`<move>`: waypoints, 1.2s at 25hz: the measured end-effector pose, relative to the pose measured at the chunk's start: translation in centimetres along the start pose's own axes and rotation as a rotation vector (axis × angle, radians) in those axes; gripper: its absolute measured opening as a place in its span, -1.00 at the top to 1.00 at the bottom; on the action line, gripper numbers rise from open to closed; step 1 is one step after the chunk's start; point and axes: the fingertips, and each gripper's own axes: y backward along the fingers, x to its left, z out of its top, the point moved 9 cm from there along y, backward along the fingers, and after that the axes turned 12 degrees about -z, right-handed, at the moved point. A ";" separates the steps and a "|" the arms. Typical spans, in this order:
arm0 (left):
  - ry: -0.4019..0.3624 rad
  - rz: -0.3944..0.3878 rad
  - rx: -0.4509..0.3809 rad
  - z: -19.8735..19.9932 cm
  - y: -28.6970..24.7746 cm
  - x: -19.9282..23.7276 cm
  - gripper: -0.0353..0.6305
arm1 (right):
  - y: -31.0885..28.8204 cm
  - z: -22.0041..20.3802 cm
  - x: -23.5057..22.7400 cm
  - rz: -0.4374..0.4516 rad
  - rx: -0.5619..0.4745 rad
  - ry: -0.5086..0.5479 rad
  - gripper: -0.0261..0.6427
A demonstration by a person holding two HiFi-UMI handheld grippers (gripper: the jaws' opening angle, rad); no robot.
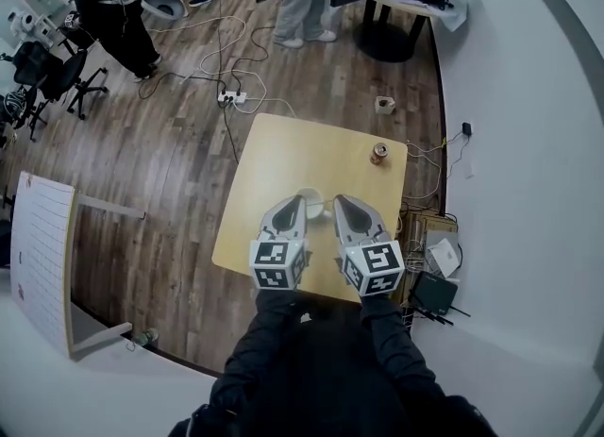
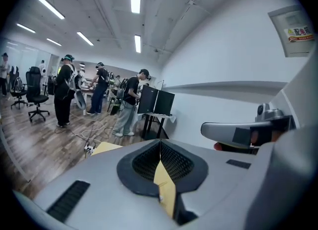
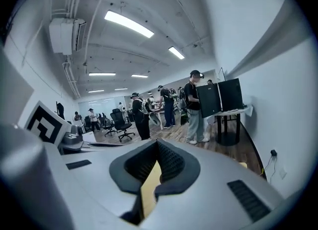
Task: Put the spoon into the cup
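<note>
Holding the left gripper [image 1: 296,203] and the right gripper [image 1: 342,201] up high over the yellow table [image 1: 274,157], side by side, tips aimed out at the room. Pressed tight together on both, with nothing pinched in either, just bare pads meeting.

Can see the white cup [image 1: 310,195] down on the table, peeking out between the two tips. Cannot find the spoon anywhere: not in a jaw, not on the bare tabletop. Maybe sitting inside the cup, maybe hidden under the tools. Too small and too covered to tell.

So, a guess at the step: either all done with both tools clear of the cup, or not begun at all.

If not done, need to look for the spoon first. Then bring one tool down low, spread it, pinch the handle and lift. After that, hold the spoon over the cup's mouth and let go gently. Better to go slowly near the cup, to stop a tip-over.

Counting up:
- two grippers
- one cup
- one table
- one small can [image 1: 379,153], standing near the table's far right corner, well apart from the cup
- no spoon to count
- at least three people [image 1: 304,6], standing on the wooden floor past the table
</note>
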 end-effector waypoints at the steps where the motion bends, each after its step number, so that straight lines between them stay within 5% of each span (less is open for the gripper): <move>1: -0.007 -0.004 -0.010 0.5 0.1 -0.2 0.79 | 0.3 0.5 0.1 -0.002 -0.011 0.008 0.86; 30: -0.051 -0.066 -0.067 2.5 2.8 -0.5 0.79 | 2.3 2.2 3.1 -0.061 -0.093 0.078 0.86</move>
